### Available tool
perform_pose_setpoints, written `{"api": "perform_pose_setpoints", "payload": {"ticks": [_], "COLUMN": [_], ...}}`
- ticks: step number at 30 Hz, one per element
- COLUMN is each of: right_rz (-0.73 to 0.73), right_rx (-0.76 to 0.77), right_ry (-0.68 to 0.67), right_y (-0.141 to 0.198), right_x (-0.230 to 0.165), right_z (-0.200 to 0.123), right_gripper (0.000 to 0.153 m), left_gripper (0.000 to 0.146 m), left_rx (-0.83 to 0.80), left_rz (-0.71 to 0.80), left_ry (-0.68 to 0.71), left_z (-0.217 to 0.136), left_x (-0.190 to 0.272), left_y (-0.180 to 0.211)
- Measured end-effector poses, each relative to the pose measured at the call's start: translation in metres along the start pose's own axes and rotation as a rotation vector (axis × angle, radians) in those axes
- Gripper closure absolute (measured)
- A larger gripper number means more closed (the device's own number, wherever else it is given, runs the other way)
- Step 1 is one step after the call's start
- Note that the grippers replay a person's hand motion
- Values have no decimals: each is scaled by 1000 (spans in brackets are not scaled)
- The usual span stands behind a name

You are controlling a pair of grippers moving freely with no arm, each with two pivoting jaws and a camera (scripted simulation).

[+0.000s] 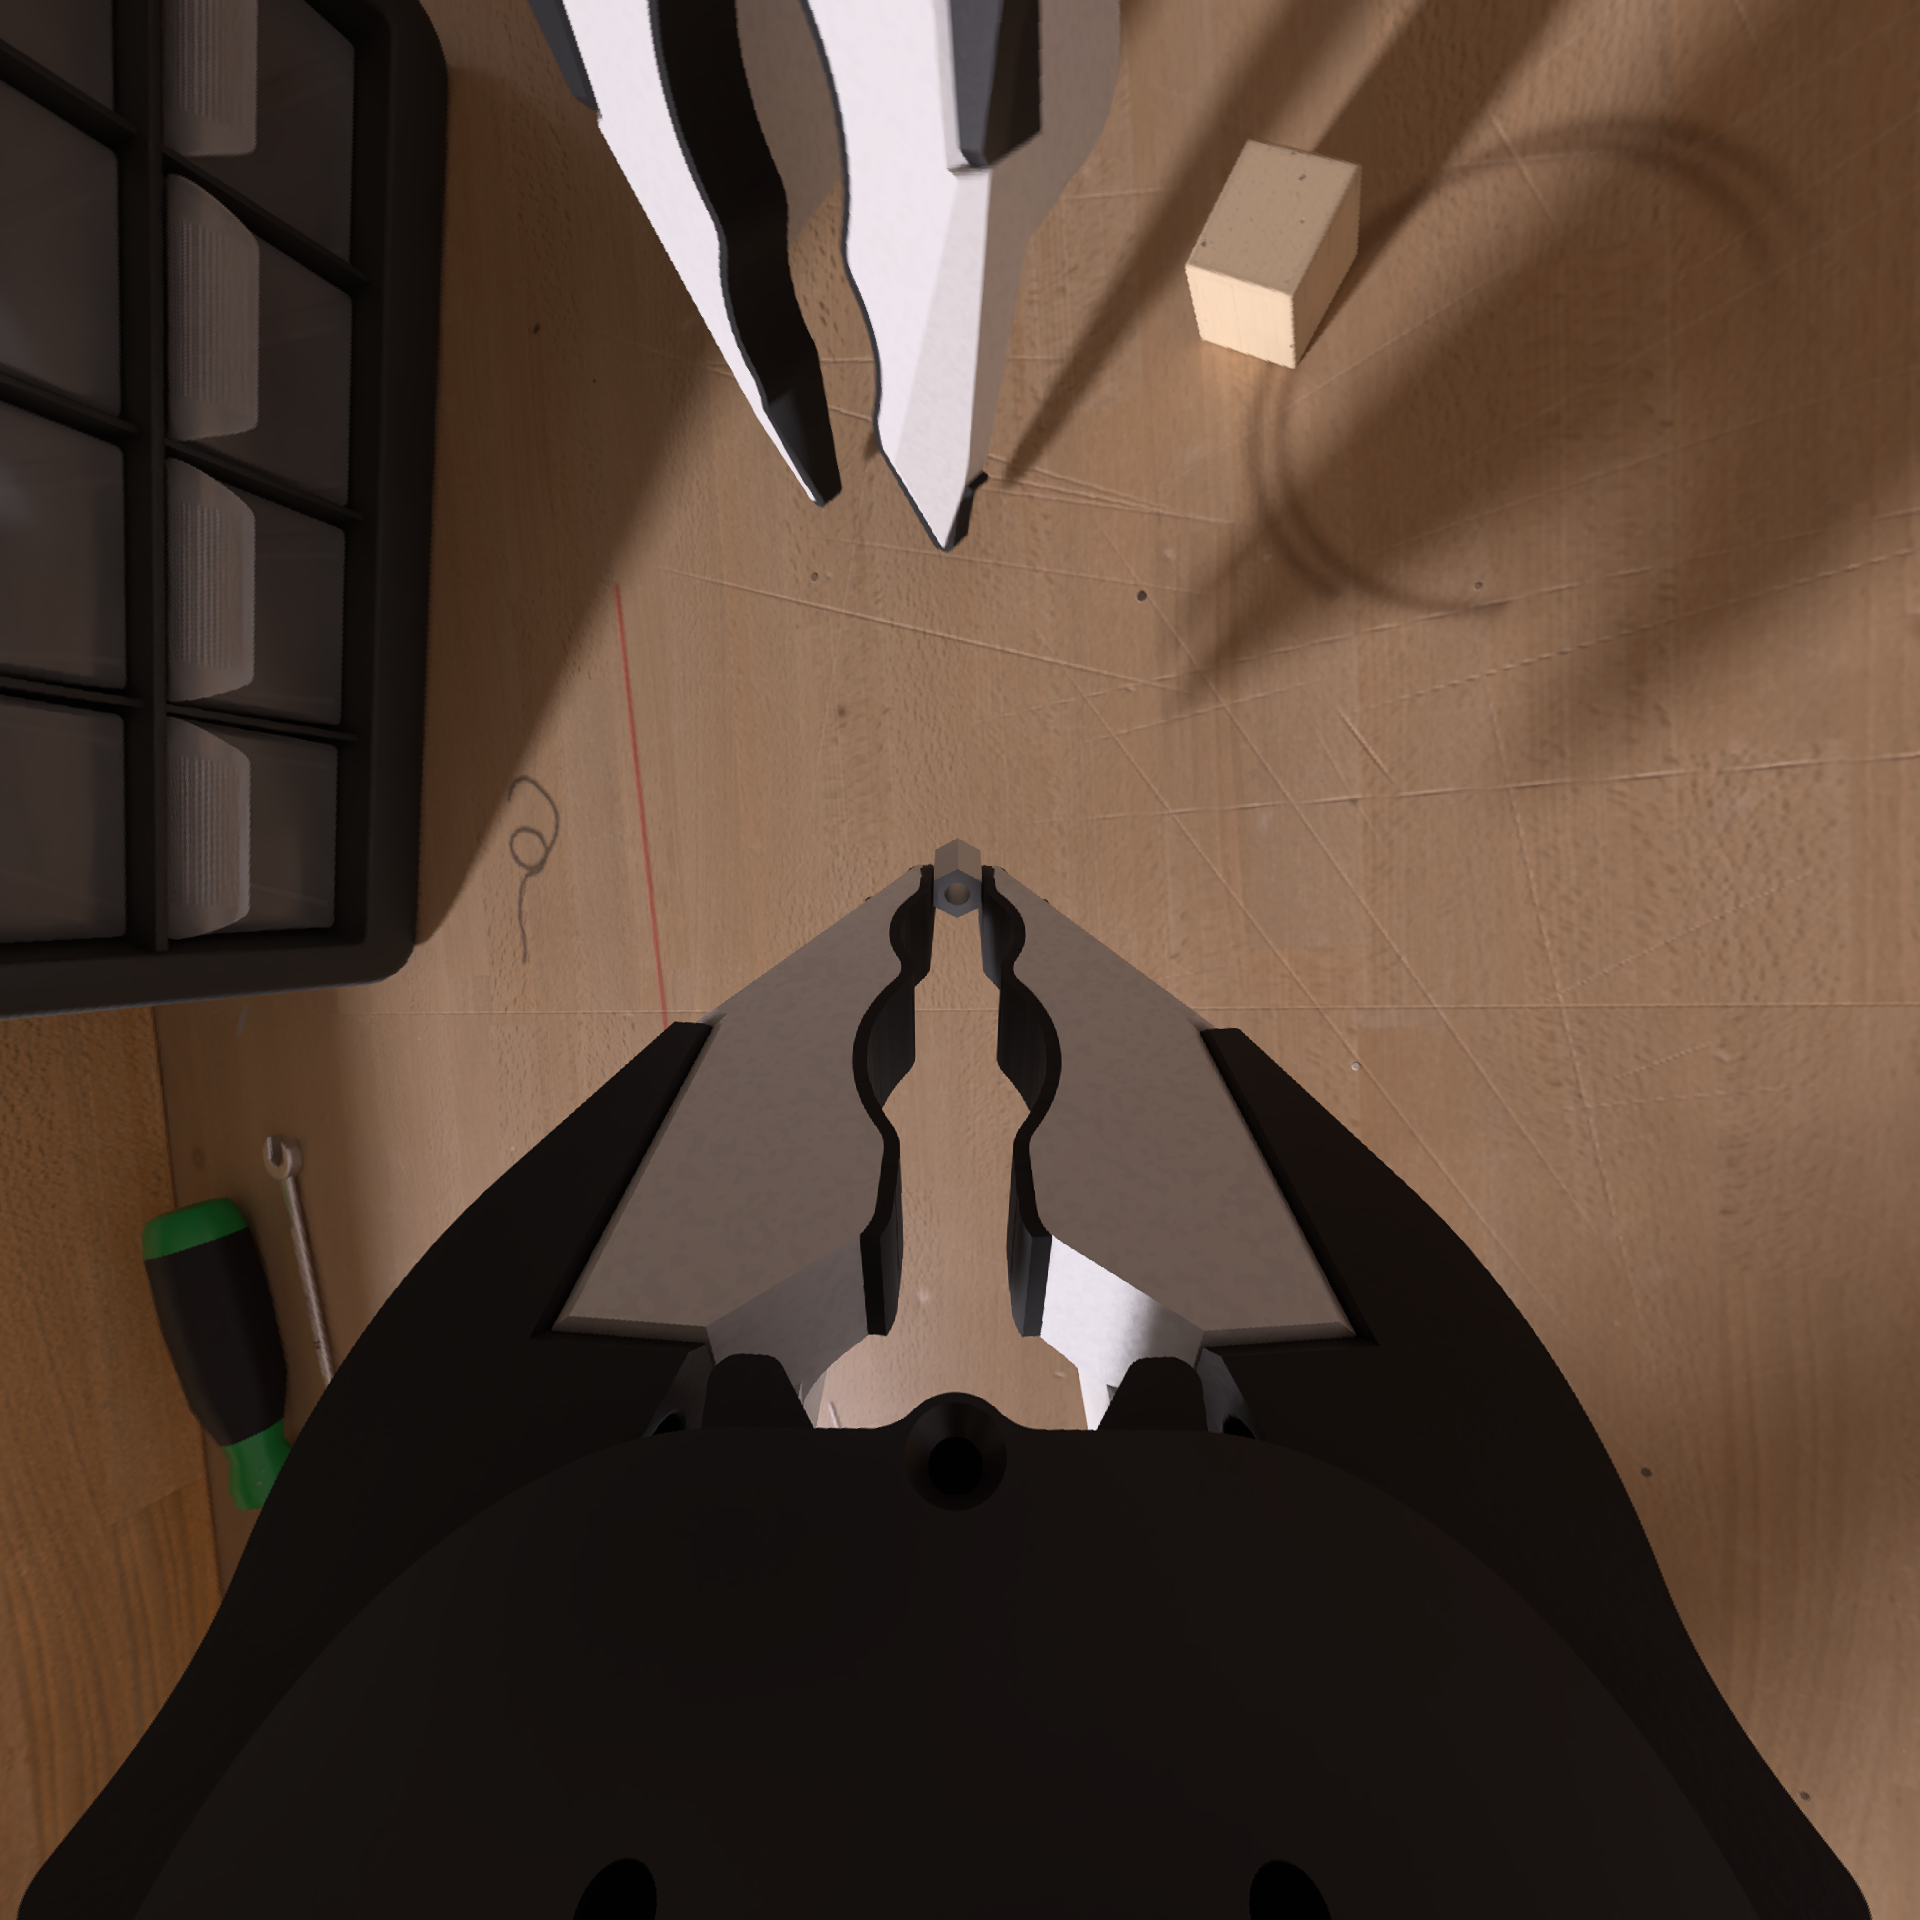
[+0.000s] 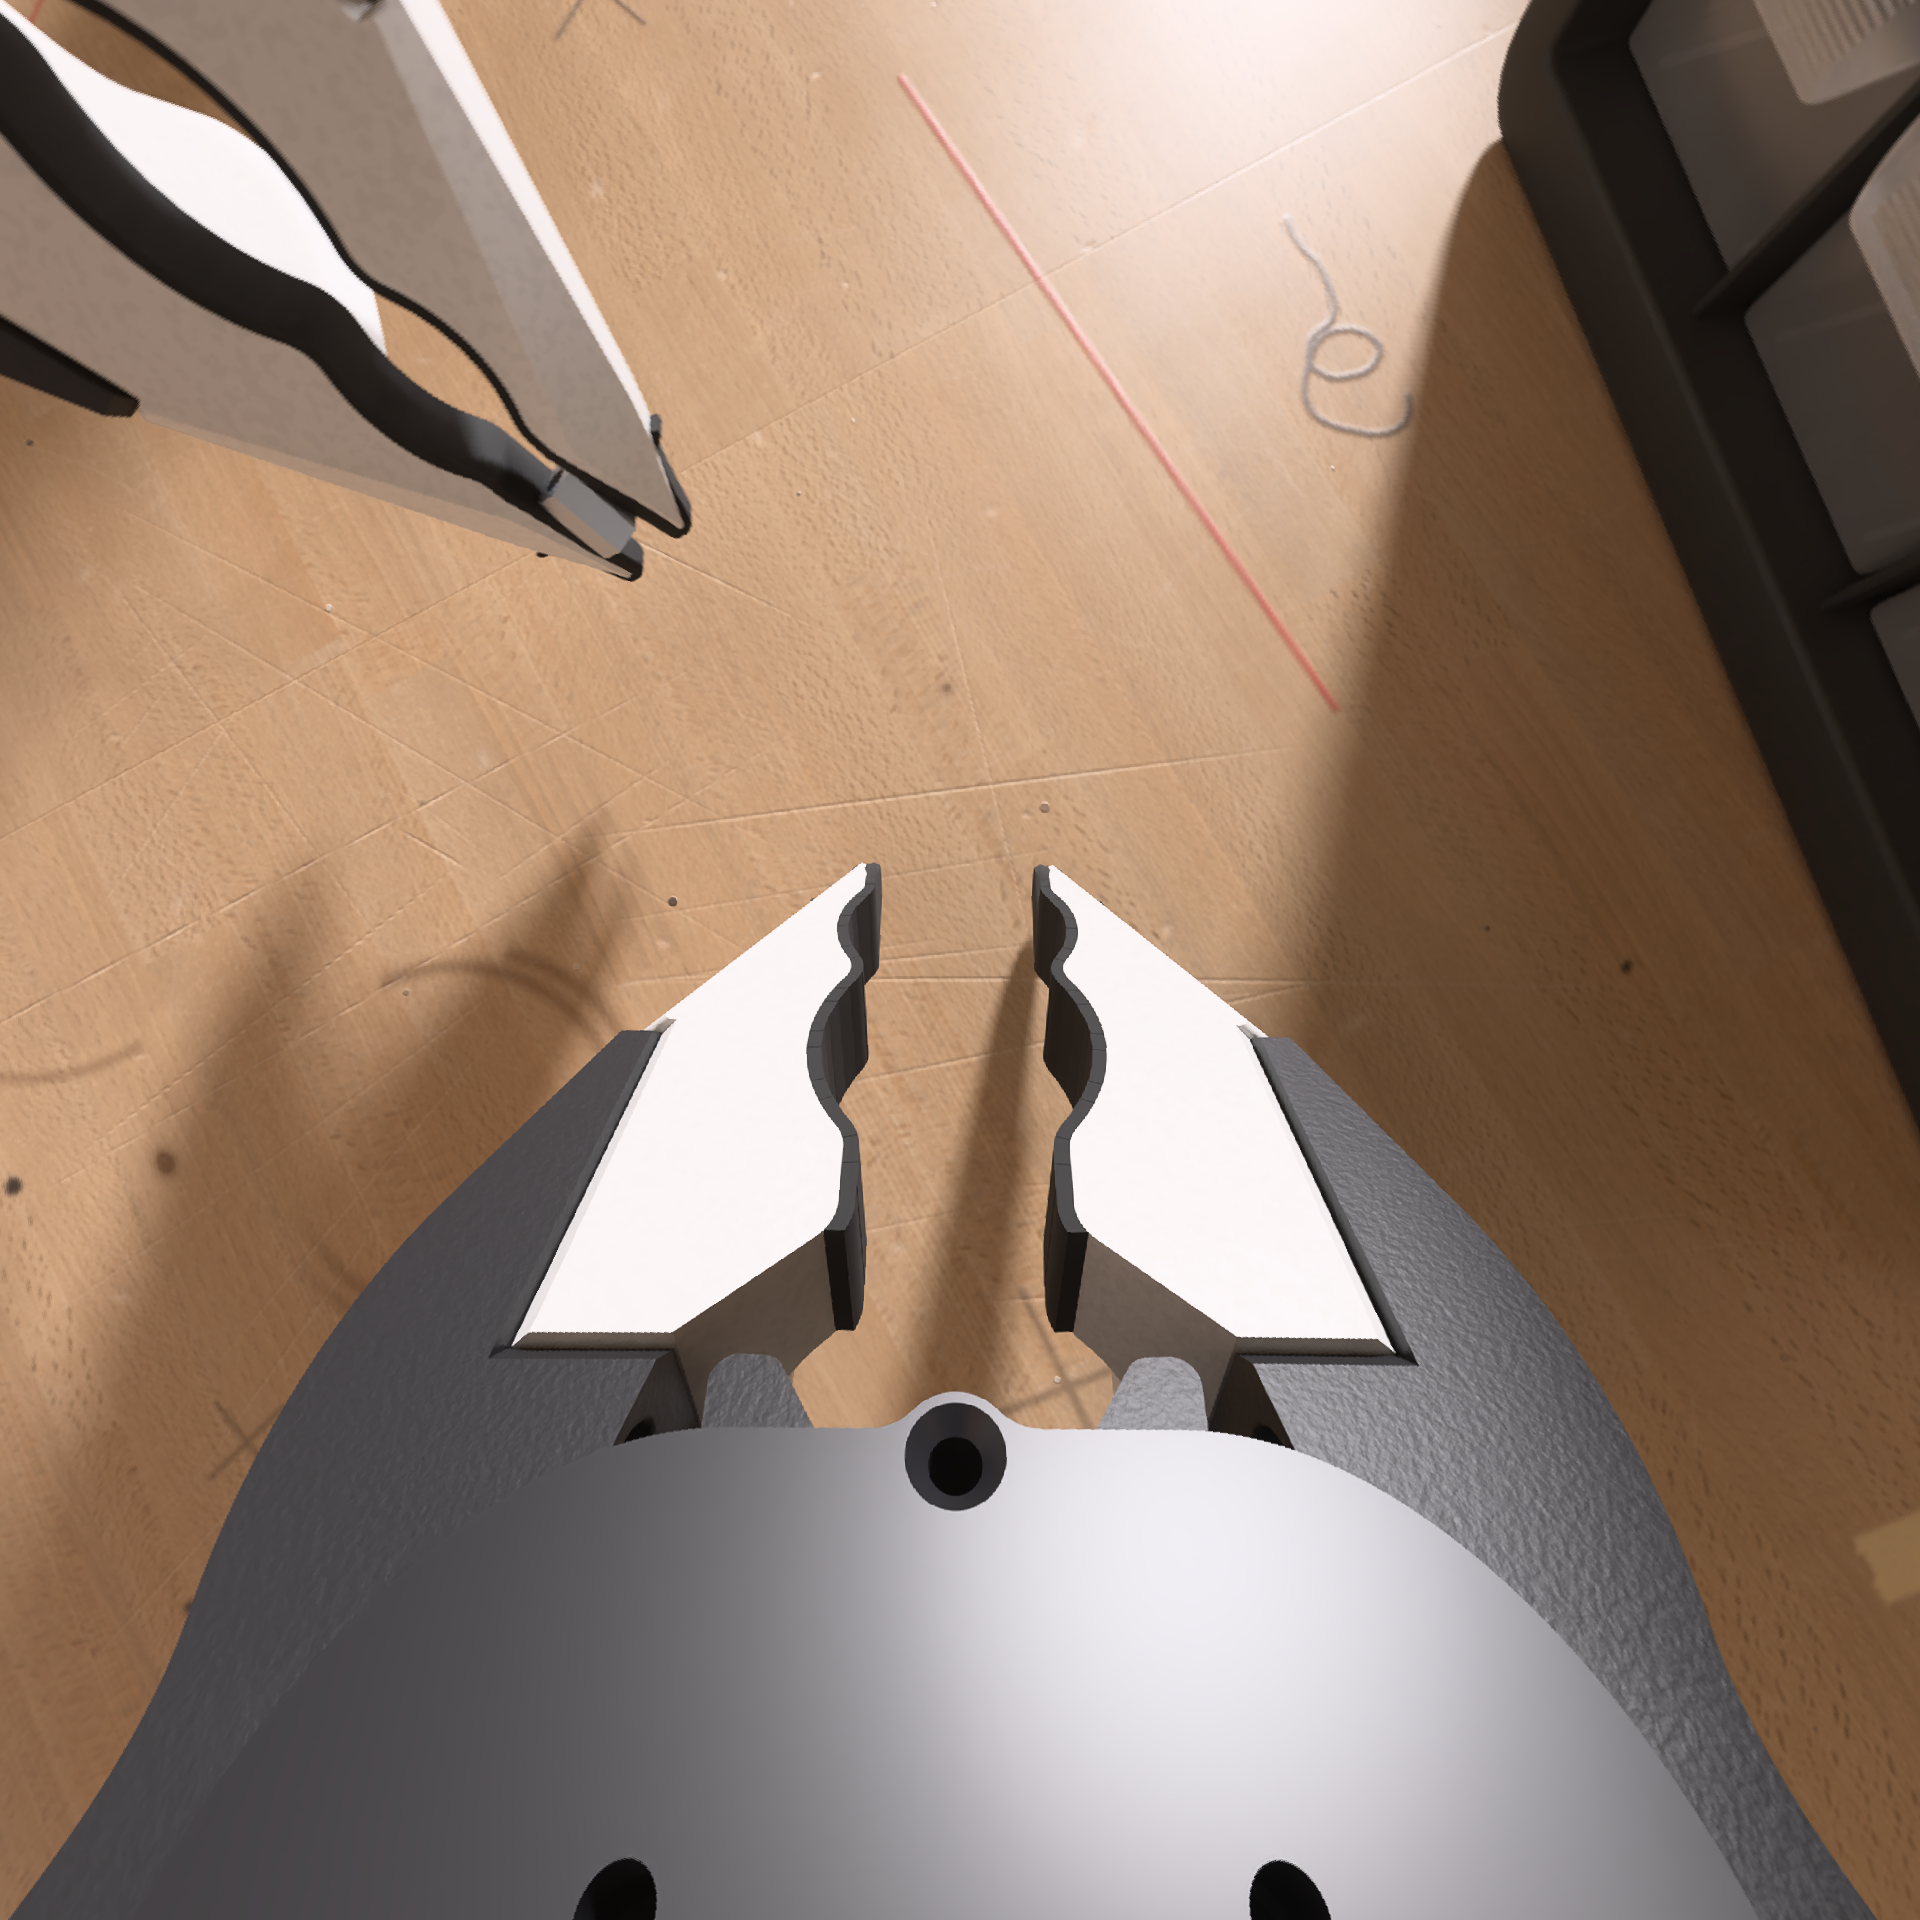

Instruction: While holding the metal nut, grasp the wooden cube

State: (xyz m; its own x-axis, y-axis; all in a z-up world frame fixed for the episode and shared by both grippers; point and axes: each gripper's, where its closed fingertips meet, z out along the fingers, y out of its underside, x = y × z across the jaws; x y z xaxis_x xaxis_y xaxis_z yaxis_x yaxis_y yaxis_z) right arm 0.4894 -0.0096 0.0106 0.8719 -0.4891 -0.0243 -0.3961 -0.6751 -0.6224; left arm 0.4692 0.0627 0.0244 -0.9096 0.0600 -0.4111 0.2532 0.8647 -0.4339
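Small grey hexagonal metal nut (image 1: 953, 891) sits pinched between tips of left gripper (image 1: 954, 883), above light scratched wooden tabletop (image 1: 1351, 935). Left gripper fingers (image 1: 790, 1122) closed tight on nut, white plates with black wavy inner pads, black body below. In right wrist view same nut (image 2: 587, 516) shows as small grey block clamped at tips of left gripper (image 2: 608, 525), upper left of frame.

Pale square wooden cube (image 1: 1273, 255) rests on tabletop, upper right in left wrist view, nothing touching it. Cube not visible in right wrist view.

Right gripper (image 2: 956, 883) spread apart, nothing between fingers (image 2: 727, 1122), bare tabletop (image 2: 935, 675) in the gap. Grey body, white finger plates. In left wrist view right gripper (image 1: 894, 509) comes in from top, tips pointing down toward table, left of cube and apart from it.

Black compartment organiser tray (image 1: 400, 520) at far left of left wrist view, translucent bins inside; same tray (image 2: 1621, 416) along right edge of right wrist view. Thin red line (image 1: 639, 800) and grey scribble mark (image 1: 532, 842) on table beside tray. Green-and-black handled screwdriver (image 1: 213, 1351) and small silver spanner (image 1: 296, 1247) lie lower left, side by side.
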Motion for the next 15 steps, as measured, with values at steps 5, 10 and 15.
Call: {"api": "perform_pose_setpoints", "payload": {"ticks": [5,10,15], "right_rz": [61,101,54], "right_rx": [-15,-60,-40], "right_ry": [33,163,-13], "right_y": [10,23,14], "right_x": [13,33,-25], "right_z": [-8,-31,-31], "right_gripper": [125,114,98], "left_gripper": [139,139,139], "left_rx": [-30,-42,-50], "left_rz": [17,21,33], "left_ry": [-23,-22,-48], "left_z": [-2,-1,-2], "left_x": [6,21,29], "left_y": [6,9,6]}}
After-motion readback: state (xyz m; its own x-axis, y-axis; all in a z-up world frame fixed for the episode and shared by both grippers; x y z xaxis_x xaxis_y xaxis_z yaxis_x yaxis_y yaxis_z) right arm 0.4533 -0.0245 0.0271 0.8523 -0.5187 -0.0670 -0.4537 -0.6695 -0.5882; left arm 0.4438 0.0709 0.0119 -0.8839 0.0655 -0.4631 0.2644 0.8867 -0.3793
